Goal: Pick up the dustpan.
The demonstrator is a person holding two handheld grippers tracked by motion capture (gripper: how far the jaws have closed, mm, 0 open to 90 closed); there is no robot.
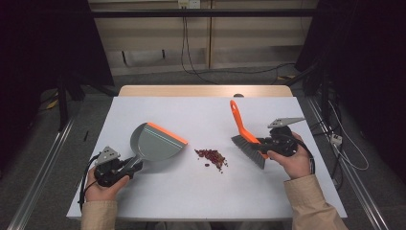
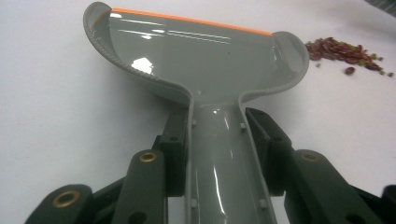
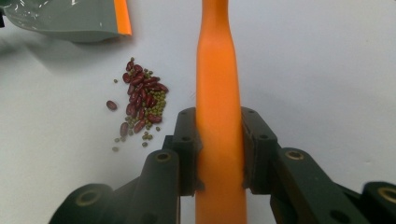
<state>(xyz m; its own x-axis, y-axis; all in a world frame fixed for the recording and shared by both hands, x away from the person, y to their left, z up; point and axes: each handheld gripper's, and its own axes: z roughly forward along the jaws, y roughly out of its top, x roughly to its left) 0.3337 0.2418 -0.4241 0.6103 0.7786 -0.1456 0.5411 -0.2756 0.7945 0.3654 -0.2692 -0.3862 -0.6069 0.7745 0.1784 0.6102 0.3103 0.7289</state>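
A grey dustpan (image 1: 155, 143) with an orange lip lies on the white table (image 1: 191, 196) at the left, its mouth facing a small pile of red and green beans (image 1: 211, 155). My left gripper (image 1: 131, 165) is shut on the dustpan's handle (image 2: 219, 158), one jaw on each side. On the right, a brush (image 1: 249, 146) with an orange handle (image 3: 217, 70) and dark bristles stands tilted just right of the beans (image 3: 142, 100). My right gripper (image 1: 262, 142) is shut on that handle, pads pressed to both sides.
The table's far wooden edge (image 1: 206, 90) lies beyond the white sheet. Cables (image 1: 191, 52) hang behind it and run over the floor. Metal rails (image 1: 43, 167) flank the table. Bare white surface lies in front of the beans.
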